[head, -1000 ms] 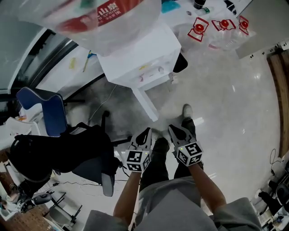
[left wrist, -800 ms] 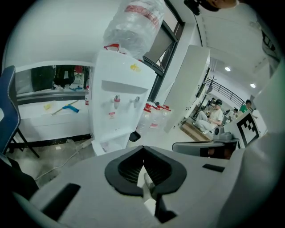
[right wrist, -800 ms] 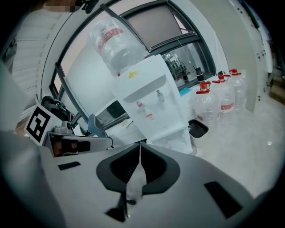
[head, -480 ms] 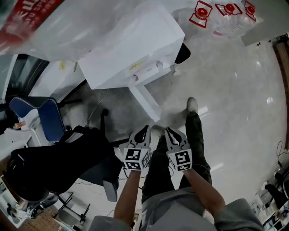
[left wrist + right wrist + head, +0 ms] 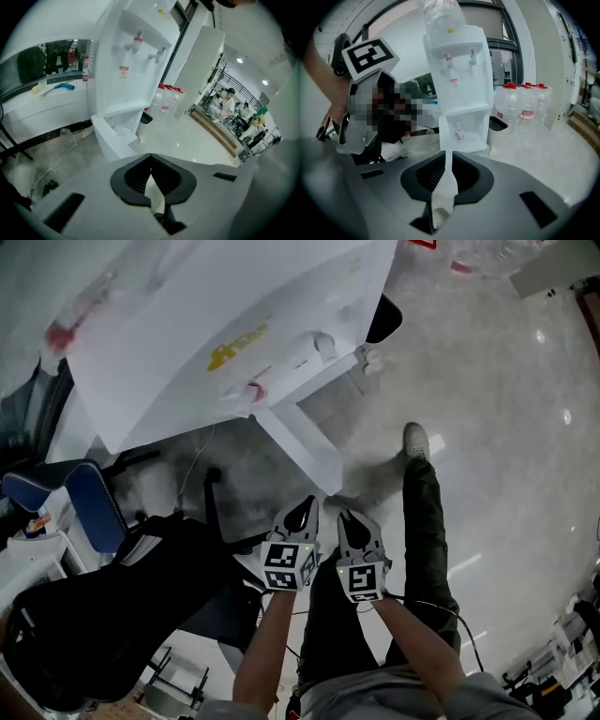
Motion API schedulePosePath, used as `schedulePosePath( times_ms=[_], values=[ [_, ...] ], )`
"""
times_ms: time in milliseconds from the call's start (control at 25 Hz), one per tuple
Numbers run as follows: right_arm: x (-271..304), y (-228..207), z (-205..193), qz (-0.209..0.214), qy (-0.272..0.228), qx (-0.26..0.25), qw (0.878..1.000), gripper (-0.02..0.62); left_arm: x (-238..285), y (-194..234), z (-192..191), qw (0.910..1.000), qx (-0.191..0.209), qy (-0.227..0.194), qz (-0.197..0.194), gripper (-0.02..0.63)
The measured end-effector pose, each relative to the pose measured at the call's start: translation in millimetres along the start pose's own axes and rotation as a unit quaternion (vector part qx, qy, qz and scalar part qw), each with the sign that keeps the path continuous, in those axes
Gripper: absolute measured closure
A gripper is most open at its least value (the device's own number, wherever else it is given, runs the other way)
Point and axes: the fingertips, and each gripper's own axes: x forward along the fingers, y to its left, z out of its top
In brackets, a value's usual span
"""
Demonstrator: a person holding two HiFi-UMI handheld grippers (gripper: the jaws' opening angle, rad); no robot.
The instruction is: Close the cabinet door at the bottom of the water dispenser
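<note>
- Glossy pale floor (image 5: pixel 506 427) is carrying the white water dispenser (image 5: pixel 461 70), and its bottom cabinet door (image 5: pixel 300 451) is standing swung out, open.
- Left gripper (image 5: pixel 303 510) is hovering short of that door, its fingers pressed together and empty.
- Right gripper (image 5: pixel 346 518) is hovering just beside the left one, its fingers having just been opening to a narrow slit with nothing between them.

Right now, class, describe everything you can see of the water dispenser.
The dispenser is a white, plastic-looking tower standing upright on the floor. A clear bottle sits on top; two taps hang above a recess. Its bottom cabinet is open, the door swung outward.
</note>
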Motion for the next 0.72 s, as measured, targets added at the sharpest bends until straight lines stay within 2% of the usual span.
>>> schedulePosePath(
  times_ms=[120, 240, 320, 400, 560, 640, 720],
  values=[
    [20, 1, -26, -0.021, 0.003, 0.005, 1.000, 0.541, 17, 14, -22, 0.9998, -0.013, 0.017, -0.005, 0.598],
    [38, 4, -43, -0.034, 0.002, 0.015, 0.999, 0.512, 28, 22, -36, 0.9996, 0.004, 0.029, -0.007, 0.598],
    [49, 7, -51, -0.042, 0.002, 0.012, 0.999, 0.502, 33, 25, -41, 0.9988, 0.034, 0.034, -0.007, 0.598],
    [59, 9, -60, -0.054, 0.007, 0.014, 0.998, 0.492, 35, 29, -41, 0.9960, 0.083, 0.035, 0.001, 0.598],
    [73, 13, -76, -0.080, 0.015, 0.034, 0.996, 0.486, 42, 28, -34, 0.9780, 0.206, 0.031, 0.007, 0.598],
    [80, 14, -79, -0.091, 0.014, 0.039, 0.995, 0.479, 48, 26, -30, 0.9719, 0.234, 0.030, -0.001, 0.598],
    [84, 13, -79, -0.104, 0.011, 0.045, 0.994, 0.477, 53, 27, -26, 0.9714, 0.235, 0.029, -0.006, 0.598]
  ],
)
